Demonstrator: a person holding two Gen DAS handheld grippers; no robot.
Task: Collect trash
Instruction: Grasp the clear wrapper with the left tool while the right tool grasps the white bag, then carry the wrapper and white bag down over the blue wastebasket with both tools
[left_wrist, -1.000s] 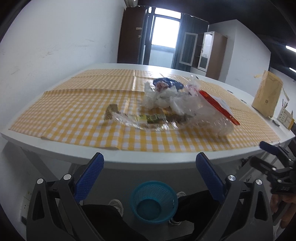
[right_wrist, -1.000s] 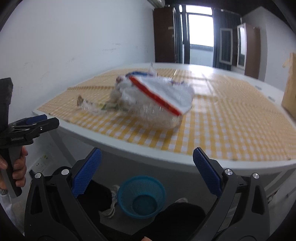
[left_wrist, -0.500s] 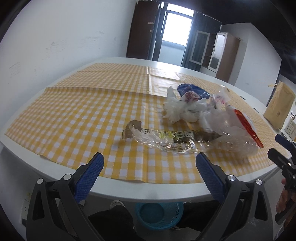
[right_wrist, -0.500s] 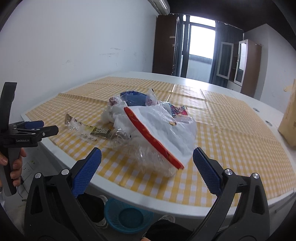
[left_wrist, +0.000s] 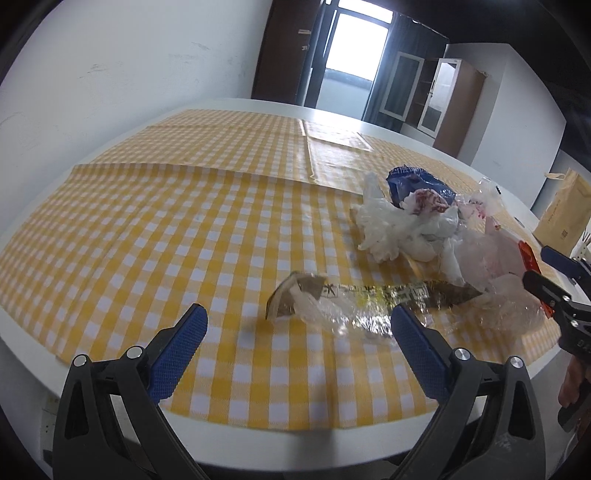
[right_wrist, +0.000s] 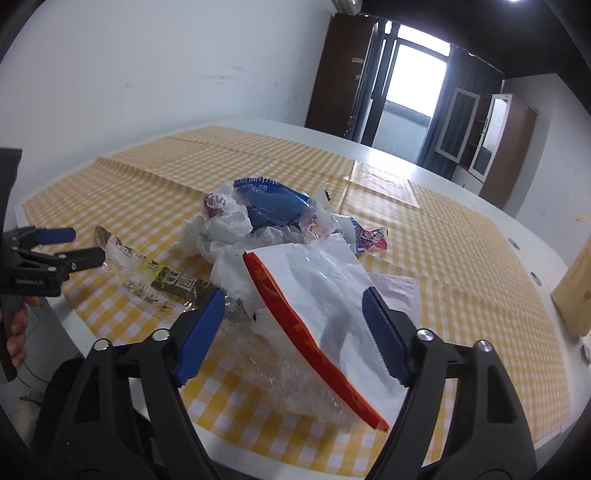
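My right claw (right_wrist: 293, 328), jaws just narrowing yet gaping, straddled the glossy red-edged white bag (right_wrist: 325, 306) untouched; my left claw (left_wrist: 295, 345) gaped empty before its crinkly wrapper (left_wrist: 369, 299).

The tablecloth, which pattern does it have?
Yellow and white checks on the tablecloth, clearest in the left wrist view.

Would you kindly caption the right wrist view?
Open right gripper, jaws just narrowing, straddles a red-edged white bag atop the trash pile.

Glossy crinkled clear plastic wrapper (left_wrist: 369, 306); matt white paper bag (right_wrist: 325, 291) with red edge; smooth checked tablecloth (left_wrist: 166, 236); ribbed blue pads (right_wrist: 201, 332).
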